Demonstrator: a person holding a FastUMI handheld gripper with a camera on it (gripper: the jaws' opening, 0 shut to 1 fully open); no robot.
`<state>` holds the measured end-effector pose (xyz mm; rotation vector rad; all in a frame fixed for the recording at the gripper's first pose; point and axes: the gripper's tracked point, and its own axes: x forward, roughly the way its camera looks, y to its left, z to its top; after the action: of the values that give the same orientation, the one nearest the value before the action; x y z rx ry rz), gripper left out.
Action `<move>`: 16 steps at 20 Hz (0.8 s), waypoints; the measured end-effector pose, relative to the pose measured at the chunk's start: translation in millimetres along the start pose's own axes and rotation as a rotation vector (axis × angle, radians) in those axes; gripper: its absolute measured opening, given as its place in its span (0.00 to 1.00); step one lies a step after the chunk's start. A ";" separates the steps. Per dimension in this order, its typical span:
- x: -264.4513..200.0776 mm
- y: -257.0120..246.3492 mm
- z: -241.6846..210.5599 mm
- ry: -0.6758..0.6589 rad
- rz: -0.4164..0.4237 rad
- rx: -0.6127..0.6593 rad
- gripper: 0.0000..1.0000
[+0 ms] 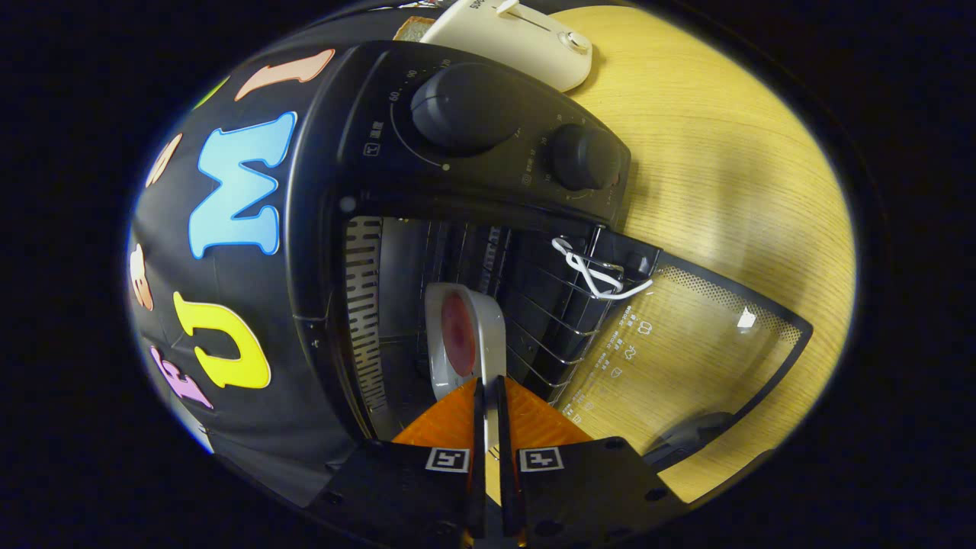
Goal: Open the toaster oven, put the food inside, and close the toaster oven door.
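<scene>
Two fingers of the hand-held gripper [489, 396] are drawn close together, pinching the near rim of a white plate [488, 335] between them. The plate carries a round reddish piece of food [459, 333] (its kind cannot be told from here). Plate and food sit at the mouth of the black toaster oven [465, 152], partly inside the cavity and just ahead of the fingertips. The view is rolled, so the oven appears turned on its side. Its glass door [686, 343] hangs fully open, lying flat over the wooden desk [732, 168], whose grain shows through the pane. A wire rack [549, 320] lies inside the cavity beside the plate, and a white cord [591, 274] is looped around the rack's front bar near the door hinge. Two dark knobs, a larger one [461, 107] and a smaller one [583, 156], sit on the oven's control panel. Beyond the oven, a cream-coloured toaster [518, 38] stands on the desk, with a slice of bread [412, 29] just beside it.
</scene>
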<state>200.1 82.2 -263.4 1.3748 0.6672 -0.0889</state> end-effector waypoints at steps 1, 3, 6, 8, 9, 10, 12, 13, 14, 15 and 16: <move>-2.1 0.7 -2.7 0.004 0.002 -0.013 0.13; -9.3 9.2 0.3 -0.012 0.037 -0.042 0.26; -17.1 13.1 1.2 0.003 0.055 -0.046 0.53; -27.9 10.7 -6.4 0.026 0.058 -0.083 0.82; -35.4 6.3 -9.9 0.026 0.047 -0.113 0.96; -41.8 3.1 -12.8 0.029 0.037 -0.139 0.97; -53.2 0.3 -25.3 0.066 0.032 -0.171 0.97; -58.9 -1.1 -32.6 0.094 0.026 -0.194 0.97; -63.7 -2.7 -37.6 0.110 0.019 -0.233 0.97; -68.5 -4.8 -40.6 0.118 0.011 -0.277 0.97; -72.5 -9.2 -42.7 0.126 -0.006 -0.327 0.97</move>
<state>120.6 96.5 -238.1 1.0692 0.7552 0.0995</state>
